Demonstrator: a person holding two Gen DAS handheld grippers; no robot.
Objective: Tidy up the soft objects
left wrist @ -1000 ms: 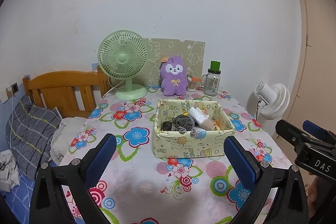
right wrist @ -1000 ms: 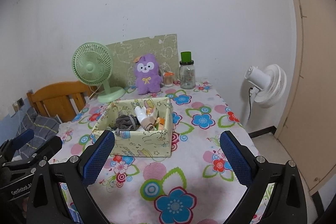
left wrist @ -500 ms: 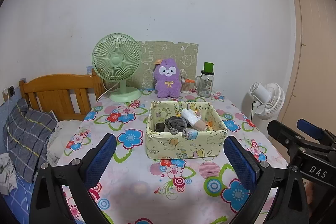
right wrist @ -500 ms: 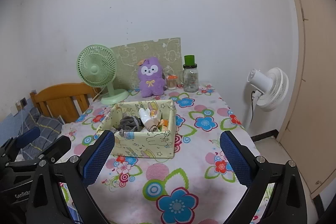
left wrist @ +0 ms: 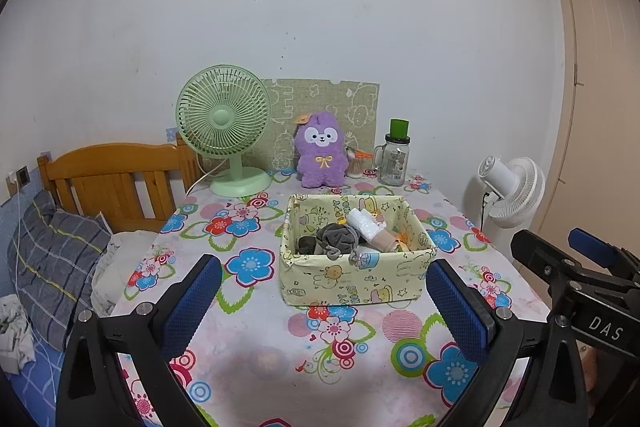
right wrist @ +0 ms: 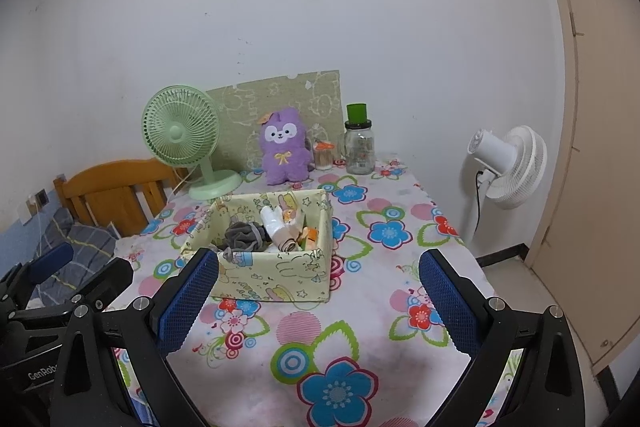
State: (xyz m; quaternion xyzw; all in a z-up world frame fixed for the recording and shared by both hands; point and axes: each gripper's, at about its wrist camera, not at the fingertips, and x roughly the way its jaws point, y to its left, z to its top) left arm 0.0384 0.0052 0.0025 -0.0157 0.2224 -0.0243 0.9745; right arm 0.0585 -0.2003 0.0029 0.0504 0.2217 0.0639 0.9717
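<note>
A yellow cartoon-print fabric box stands mid-table on the flowered cloth. It holds a grey rolled sock, a white and beige roll and other small soft items. A purple plush sits upright at the table's back. My left gripper is open and empty, held above the near table in front of the box. My right gripper is open and empty, near the front edge, right of the box.
A green desk fan, a glass jar with green lid and a printed board line the back. A white floor fan stands right; a wooden bed frame and bedding stand left.
Both grippers have drawn back and up from the table, so the box looks smaller and farther. Both stay open and empty. Nothing on the table moved.
</note>
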